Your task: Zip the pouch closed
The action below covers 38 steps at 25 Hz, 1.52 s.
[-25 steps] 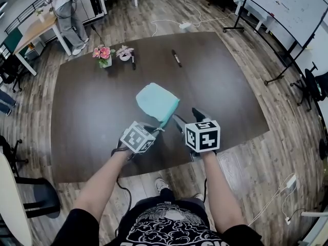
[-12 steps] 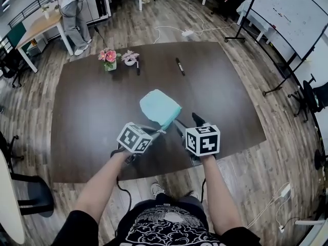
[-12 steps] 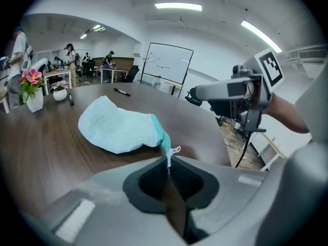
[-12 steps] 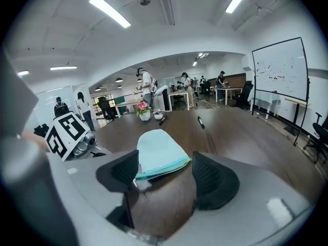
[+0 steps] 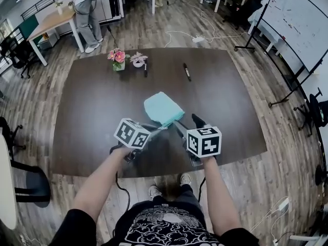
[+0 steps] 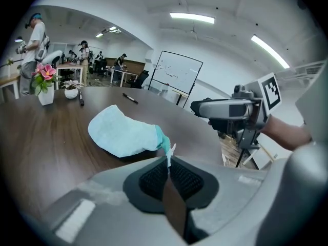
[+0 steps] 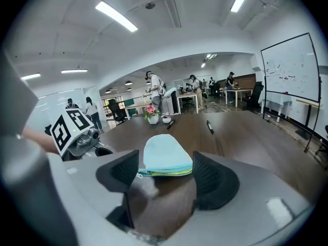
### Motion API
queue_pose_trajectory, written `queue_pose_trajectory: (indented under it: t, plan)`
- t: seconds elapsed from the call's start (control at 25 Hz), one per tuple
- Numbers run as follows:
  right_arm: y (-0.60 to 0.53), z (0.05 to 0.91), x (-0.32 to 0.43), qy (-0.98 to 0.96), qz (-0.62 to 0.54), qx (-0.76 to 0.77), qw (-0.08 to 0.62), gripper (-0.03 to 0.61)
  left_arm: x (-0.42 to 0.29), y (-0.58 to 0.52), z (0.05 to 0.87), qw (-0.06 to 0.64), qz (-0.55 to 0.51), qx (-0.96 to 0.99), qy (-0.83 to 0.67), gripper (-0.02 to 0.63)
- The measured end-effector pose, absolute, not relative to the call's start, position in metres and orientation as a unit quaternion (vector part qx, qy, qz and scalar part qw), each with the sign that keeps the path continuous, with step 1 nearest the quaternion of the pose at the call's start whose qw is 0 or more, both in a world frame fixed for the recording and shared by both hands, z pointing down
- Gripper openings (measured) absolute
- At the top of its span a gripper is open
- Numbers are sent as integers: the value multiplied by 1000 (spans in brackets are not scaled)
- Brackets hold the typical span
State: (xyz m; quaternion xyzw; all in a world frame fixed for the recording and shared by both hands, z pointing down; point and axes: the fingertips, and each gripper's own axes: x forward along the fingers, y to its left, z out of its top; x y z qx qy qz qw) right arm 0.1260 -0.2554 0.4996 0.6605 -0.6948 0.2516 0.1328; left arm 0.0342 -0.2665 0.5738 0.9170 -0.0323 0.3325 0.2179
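Note:
A light blue pouch (image 5: 163, 108) lies on the dark table (image 5: 92, 111), its zipper edge (image 7: 164, 171) turned toward me. My left gripper (image 5: 162, 129) is shut on the small white zipper pull (image 6: 169, 151) at the pouch's near corner, and the pull stands up between the pads. In the left gripper view the pouch (image 6: 122, 134) stretches away from the jaws. My right gripper (image 5: 187, 123) stands open just right of that corner. In the right gripper view the pouch (image 7: 165, 154) sits just beyond the spread pads (image 7: 216, 176), which touch nothing.
At the table's far side stand a vase of pink flowers (image 5: 118, 59), a small white pot (image 5: 138, 60) and two dark markers (image 5: 187, 72). The table's front edge (image 5: 154, 172) runs under my hands. A person (image 5: 88, 14) stands by desks beyond; a whiteboard (image 5: 302, 19) at right.
My left gripper has lifted a little and rolled, still holding the zipper pull. The head view has tipped farther over the table. The right gripper has barely shifted.

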Motion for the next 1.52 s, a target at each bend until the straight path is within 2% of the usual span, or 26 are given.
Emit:
queue_pose_trajectory:
  t: [0.8, 1.52]
  plan:
    - [-276, 480, 106, -823, 227, 500, 144, 304, 37, -278, 528, 224, 318, 915, -109, 21]
    - [-274, 499, 65, -868, 240, 402, 163, 188, 32, -277, 510, 221, 308, 916, -133, 21]
